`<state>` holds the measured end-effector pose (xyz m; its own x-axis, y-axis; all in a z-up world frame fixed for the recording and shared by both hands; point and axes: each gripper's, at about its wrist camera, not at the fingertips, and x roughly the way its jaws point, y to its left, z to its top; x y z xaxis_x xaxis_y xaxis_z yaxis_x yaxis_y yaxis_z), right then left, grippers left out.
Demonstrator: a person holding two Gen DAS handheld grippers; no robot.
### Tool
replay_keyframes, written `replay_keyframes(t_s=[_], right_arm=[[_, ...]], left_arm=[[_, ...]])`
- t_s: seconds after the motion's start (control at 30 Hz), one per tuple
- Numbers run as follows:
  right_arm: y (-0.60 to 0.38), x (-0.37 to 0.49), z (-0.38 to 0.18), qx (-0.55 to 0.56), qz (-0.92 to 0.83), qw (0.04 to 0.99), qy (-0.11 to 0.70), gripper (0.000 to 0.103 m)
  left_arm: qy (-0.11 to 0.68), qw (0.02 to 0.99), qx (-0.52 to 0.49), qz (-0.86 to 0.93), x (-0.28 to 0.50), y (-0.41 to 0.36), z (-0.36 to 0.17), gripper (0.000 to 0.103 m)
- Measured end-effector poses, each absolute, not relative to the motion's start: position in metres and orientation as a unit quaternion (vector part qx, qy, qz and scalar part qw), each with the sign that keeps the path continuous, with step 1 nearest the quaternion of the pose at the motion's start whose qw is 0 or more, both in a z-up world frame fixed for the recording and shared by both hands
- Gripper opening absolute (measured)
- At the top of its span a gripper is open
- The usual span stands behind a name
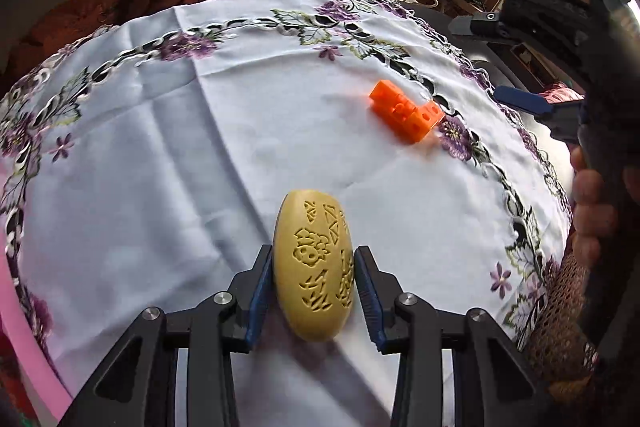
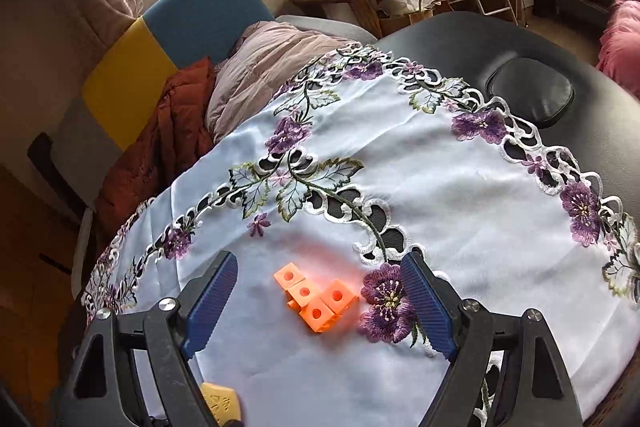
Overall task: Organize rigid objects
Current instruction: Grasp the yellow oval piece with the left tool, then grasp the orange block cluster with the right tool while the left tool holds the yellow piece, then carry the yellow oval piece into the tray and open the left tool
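The left gripper (image 1: pixel 314 291) has its jaws clamped on a carved yellow oval (image 1: pixel 314 269), lying near the surface's front edge. The right gripper (image 2: pixel 320 301) hangs spread wide above the orange block cluster (image 2: pixel 314 301) near the embroidered cloth's (image 2: pixel 460 227) border; it should descend centred, then squeeze evenly.

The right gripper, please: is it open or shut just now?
Open: the right gripper holds its blue pads wide apart either side of the orange block piece, touching nothing.

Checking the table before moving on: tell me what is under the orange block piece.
The orange block piece lies directly on the white embroidered tablecloth, beside a purple stitched flower. Its own body covers the cloth right beneath it, so nothing there can be checked.
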<state>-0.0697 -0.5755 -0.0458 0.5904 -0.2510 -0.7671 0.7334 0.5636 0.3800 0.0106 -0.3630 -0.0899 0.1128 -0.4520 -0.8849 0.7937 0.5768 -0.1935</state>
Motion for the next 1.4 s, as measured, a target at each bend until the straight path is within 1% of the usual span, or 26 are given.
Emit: replay_keyframes(t_s=[0.1,0.23,0.4,0.53,0.57,0.6,0.63,0.67,0.87,0.97,1.2,1.4], right_arm=[[-0.567,-0.060,-0.049,0.334,-0.289,0.822,0.359,0.084],[-0.554,-0.041,-0.057,0.307,-0.253,0.826,0.399,0.084],[-0.545,-0.009,-0.062,0.226,-0.237,0.829,0.453,0.081],[-0.546,0.019,-0.079,0.171,-0.219,0.812,0.513,0.080],[-0.545,0.024,-0.085,0.153,-0.216,0.806,0.529,0.072],[-0.543,0.028,-0.092,0.137,-0.214,0.798,0.547,0.039],[-0.540,0.030,-0.099,0.120,-0.215,0.787,0.566,0.024],[-0.535,0.029,-0.100,0.110,-0.215,0.786,0.570,0.021],[-0.485,0.024,-0.090,0.155,-0.126,0.816,0.542,0.020],[-0.468,0.030,-0.097,0.155,-0.110,0.815,0.548,0.021],[-0.470,0.025,-0.098,0.162,-0.106,0.819,0.541,0.022],[-0.466,0.026,-0.098,0.135,-0.104,0.822,0.543,0.024]], left_arm=[[0.499,0.742,0.164,-0.416,0.006,-0.331,-0.090,0.040],[0.492,0.755,0.148,-0.407,0.004,-0.302,-0.092,0.033],[0.487,0.761,0.138,-0.407,0.005,-0.297,-0.094,0.033],[0.484,0.763,0.136,-0.406,0.005,-0.295,-0.094,0.033],[0.485,0.763,0.135,-0.406,0.005,-0.296,-0.095,0.033],[0.486,0.762,0.131,-0.406,0.007,-0.296,-0.095,0.033],[0.488,0.762,0.128,-0.406,0.008,-0.295,-0.095,0.033],[0.489,0.761,0.125,-0.407,0.008,-0.294,-0.096,0.033],[0.480,0.766,0.118,-0.410,0.006,-0.291,-0.096,0.033],[0.481,0.768,0.111,-0.408,0.006,-0.287,-0.095,0.033],[0.480,0.771,0.098,-0.407,0.007,-0.284,-0.096,0.033],[0.487,0.768,0.071,-0.410,0.011,-0.278,-0.097,0.033]])
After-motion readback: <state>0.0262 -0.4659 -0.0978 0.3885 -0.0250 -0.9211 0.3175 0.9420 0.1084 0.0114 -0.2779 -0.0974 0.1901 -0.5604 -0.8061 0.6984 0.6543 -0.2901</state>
